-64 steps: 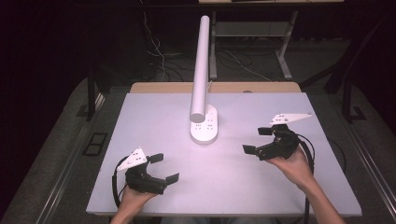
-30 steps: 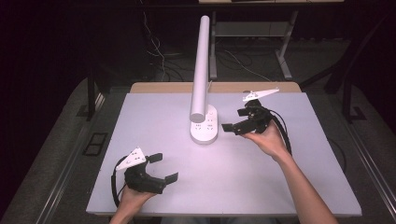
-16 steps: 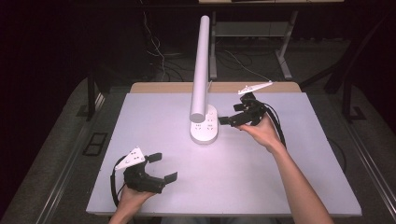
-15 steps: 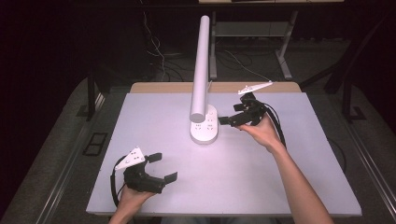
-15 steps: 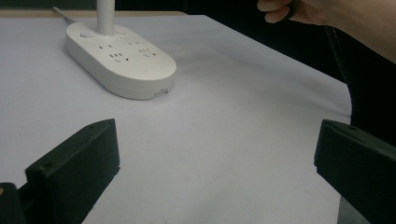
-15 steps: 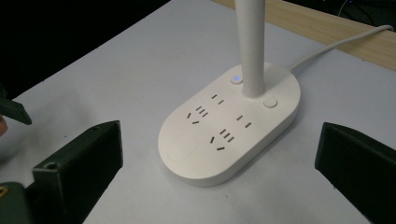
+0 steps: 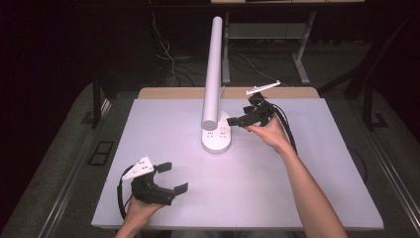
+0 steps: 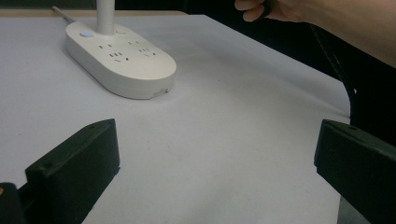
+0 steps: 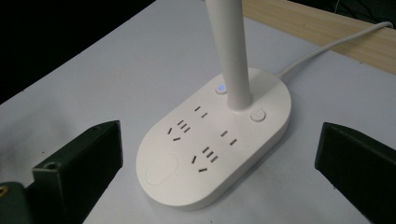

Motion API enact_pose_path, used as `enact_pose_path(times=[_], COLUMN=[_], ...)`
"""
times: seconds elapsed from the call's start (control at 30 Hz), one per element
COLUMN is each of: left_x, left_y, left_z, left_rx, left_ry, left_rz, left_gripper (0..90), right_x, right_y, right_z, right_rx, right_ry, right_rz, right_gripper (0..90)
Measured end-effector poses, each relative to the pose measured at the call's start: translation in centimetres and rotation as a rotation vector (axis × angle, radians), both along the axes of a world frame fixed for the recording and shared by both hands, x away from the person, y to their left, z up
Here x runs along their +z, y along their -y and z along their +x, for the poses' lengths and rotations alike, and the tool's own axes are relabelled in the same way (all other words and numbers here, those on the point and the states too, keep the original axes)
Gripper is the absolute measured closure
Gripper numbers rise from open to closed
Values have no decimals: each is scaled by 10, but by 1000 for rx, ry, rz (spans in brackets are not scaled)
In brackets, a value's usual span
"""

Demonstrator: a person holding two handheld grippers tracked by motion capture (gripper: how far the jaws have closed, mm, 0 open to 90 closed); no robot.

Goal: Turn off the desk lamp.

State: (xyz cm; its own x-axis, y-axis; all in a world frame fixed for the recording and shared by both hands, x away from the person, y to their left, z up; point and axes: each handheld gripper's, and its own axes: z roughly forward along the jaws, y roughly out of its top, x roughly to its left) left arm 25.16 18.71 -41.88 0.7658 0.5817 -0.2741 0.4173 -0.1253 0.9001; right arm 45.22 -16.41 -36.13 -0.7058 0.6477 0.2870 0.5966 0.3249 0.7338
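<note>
High view: a pale lavender-white table [image 7: 297, 188] sits in a dark room, with a strip of light wood [image 7: 168, 93] along its far edge. Beyond it lie tangled cables [image 7: 173, 54] on the floor and the metal legs of another desk [image 7: 302, 59]. Near the middle of the far half stands a white desk lamp with an oval power-strip base [image 7: 217, 138] and a tall round column [image 7: 214, 74]. The left gripper [image 7: 171, 178] rests near the front left of the table, jaws spread wide with nothing between them, held by the person's left hand [image 7: 141, 210]. The right gripper [image 7: 238, 119] is raised just beside the base's right end, jaws pointing at it, with the right hand [image 7: 267, 134] behind and a black cable [image 7: 287, 129] trailing along the forearm.

Left gripper view: the two black jaws stand far apart over bare table [image 8: 224, 140]. The lamp base [image 8: 121, 58] lies well ahead at upper left — sockets and a small button show on top. The person's other hand [image 8: 261, 7] is at the top edge.

Right gripper view: the jaws are wide apart, empty, framing the lamp base [image 9: 187, 172] close ahead. Its top carries four socket groups, a lit blue button [image 9: 222, 87], a round power button [image 9: 258, 115] and an oval pad [image 9: 161, 170]. A white cord [image 9: 336, 42] runs from the base over the wooden strip [image 9: 327, 25].
</note>
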Motion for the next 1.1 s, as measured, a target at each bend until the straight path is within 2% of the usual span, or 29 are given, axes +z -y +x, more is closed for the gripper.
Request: enact_pose_path(times=[0.1,0.17,0.3,0.43,0.5,0.97,1.1], left_x=[0,0,0,0,0,-1,0], left_y=[-1,-1,0,1,1,3,2], left_z=[0,1,1,2,2,2,2], left_rx=[1,0,-1,-7,-11,-19,-18], left_ry=[0,3,2,-1,0,-1,-2], left_rz=[0,0,-4,-4,-1,-1,-2], left_gripper=[0,0,0,0,0,0,0], right_x=[-1,-2,-6,-12,-17,-35,-39], right_y=[-2,-3,-3,-4,-5,-11,-14], right_z=[4,8,17,22,26,42,45], right_rx=[0,6,-5,-7,-8,-52,-58], right_ry=[-8,-14,-3,-6,-12,-16,-12], right_rz=[-4,-16,26,24,24,21,11], right_gripper=[10,88,229,300,371,615,632])
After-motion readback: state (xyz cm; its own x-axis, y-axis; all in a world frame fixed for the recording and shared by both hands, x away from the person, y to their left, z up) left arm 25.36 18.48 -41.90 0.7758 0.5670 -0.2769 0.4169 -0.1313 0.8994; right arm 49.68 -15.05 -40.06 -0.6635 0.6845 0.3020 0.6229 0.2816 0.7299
